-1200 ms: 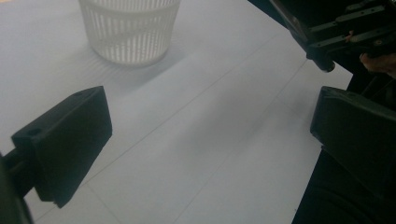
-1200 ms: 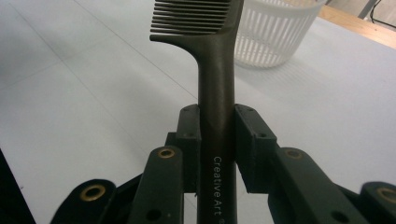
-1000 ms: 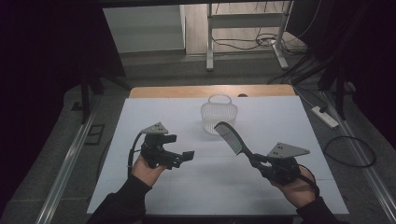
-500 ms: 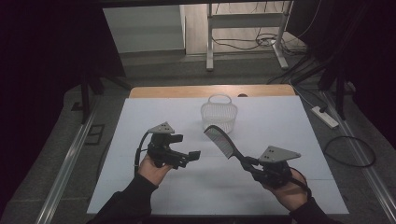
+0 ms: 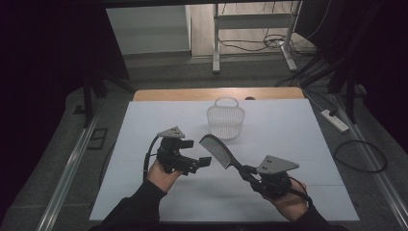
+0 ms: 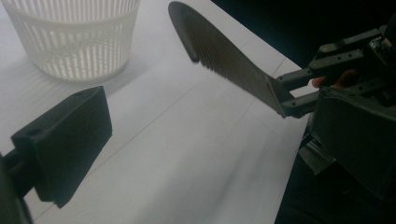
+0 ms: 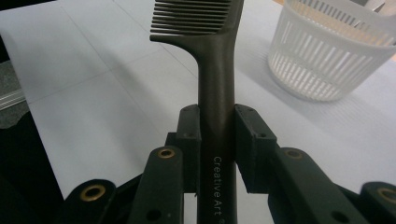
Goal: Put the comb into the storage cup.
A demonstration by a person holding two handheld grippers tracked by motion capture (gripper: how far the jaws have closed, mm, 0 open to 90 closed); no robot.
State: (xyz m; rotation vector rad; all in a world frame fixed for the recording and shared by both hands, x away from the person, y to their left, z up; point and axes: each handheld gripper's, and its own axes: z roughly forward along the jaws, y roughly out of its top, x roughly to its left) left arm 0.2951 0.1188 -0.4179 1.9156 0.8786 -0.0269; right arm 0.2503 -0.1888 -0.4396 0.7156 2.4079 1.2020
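A dark comb [image 5: 217,150] hangs above the white table, teeth end pointing up and left. My right gripper [image 5: 250,174] is shut on its handle. In the right gripper view the two pads [image 7: 189,135] clamp the handle of the comb [image 7: 215,88], which is printed "Creative Art". My left gripper [image 5: 195,154] is held just left of the comb, open with nothing between its jaws. In the left gripper view the comb [image 6: 224,53] slants across the top, and my left gripper [image 6: 210,144] spans bare table. A white slatted basket [image 5: 225,120] stands behind the comb.
The basket [image 7: 327,60] [image 6: 70,37] has its handle folded back. White paper [image 5: 288,130] covers the table, with a wooden strip [image 5: 192,94] along the far edge. A power strip [image 5: 335,120] and cables lie on the floor to the right.
My right gripper has carried the comb leftwards, away from the basket and nearer the left gripper. The left gripper has hardly moved.
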